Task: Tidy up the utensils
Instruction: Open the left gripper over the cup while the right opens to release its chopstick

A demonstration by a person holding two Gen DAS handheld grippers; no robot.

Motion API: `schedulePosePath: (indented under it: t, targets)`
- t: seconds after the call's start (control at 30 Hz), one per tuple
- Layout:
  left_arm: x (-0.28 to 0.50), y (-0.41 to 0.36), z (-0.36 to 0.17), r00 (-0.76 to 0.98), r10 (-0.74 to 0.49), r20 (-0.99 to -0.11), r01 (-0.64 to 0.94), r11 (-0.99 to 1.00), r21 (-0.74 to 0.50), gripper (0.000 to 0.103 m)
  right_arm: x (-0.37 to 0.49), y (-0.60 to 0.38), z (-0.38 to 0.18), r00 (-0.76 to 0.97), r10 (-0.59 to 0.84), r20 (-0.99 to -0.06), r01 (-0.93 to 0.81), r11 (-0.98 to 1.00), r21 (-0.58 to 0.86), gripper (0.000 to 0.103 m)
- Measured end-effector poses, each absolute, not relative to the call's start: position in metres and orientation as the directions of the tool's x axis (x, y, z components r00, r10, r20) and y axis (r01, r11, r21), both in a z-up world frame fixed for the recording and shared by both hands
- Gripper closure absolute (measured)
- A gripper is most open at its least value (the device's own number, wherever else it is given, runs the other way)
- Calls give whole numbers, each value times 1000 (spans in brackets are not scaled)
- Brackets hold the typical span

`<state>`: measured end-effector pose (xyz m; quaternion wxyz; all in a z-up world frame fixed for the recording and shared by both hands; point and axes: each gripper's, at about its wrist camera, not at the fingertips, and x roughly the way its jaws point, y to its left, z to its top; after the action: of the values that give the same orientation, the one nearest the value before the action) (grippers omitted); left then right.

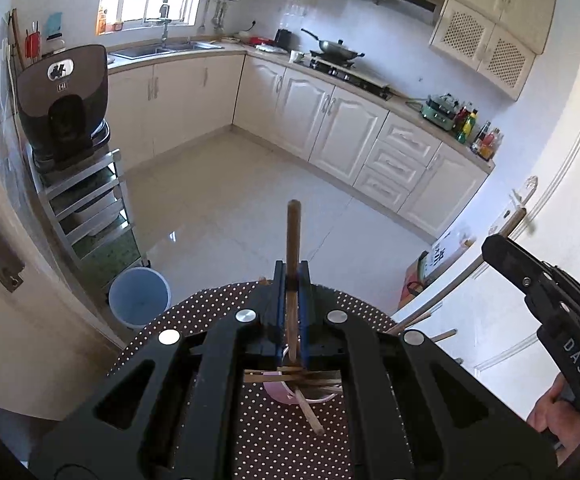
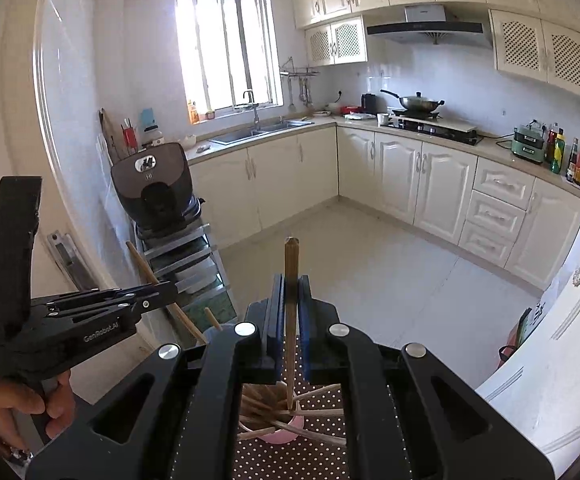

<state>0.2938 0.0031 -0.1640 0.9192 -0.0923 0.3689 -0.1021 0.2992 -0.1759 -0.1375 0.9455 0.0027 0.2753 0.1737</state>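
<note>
My left gripper (image 1: pixel 291 276) is shut on a wooden chopstick (image 1: pixel 293 232) that stands up between its blue pads. Below it a pink cup (image 1: pixel 280 394) holds several chopsticks, on a brown polka-dot tablecloth (image 1: pixel 210 312). My right gripper (image 2: pixel 291 284) is likewise shut on an upright chopstick (image 2: pixel 291 256), whose lower end reaches down into the pink cup (image 2: pixel 286 434) of chopsticks. Each gripper shows in the other's view: the right gripper (image 1: pixel 494 246) at the right with its chopstick (image 1: pixel 516 220), the left gripper (image 2: pixel 168 290) at the left with its chopstick (image 2: pixel 142 260).
A blue bucket (image 1: pixel 140 296) stands on the tiled floor beside the table. A metal rack (image 2: pixel 186 264) carries a dark appliance (image 2: pixel 154 188). Cream cabinets (image 2: pixel 430 184), a sink and a stove with a wok (image 2: pixel 416 102) line the far walls. A white door (image 1: pixel 530 300) is at the right.
</note>
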Motion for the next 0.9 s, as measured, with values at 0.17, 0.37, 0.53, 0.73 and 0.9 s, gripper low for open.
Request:
schedulePosePath:
  t: [0.17, 0.37, 0.53, 0.73, 0.9]
  targets:
    - [298, -2, -181, 673, -260, -693, 122, 963, -242, 97, 302, -174, -149, 765, 337, -549, -336, 936, 105, 98]
    - [300, -5, -189, 639, -288, -713, 134, 955, -266, 95, 304, -171, -162, 729, 339, -594, -338, 934, 119, 98]
    - [298, -5, -190, 633, -285, -720, 129, 956, -264, 95, 304, -169, -165, 714, 350, -607, -340, 931, 137, 97]
    - [291, -2, -186, 641, -266, -720, 123, 961, -246, 76, 302, -169, -166, 699, 355, -621, -330, 930, 161, 95]
    - [279, 1, -177, 668, -266, -695, 127, 961, -246, 50, 294, -170, -163, 703, 349, -619, -315, 934, 168, 94]
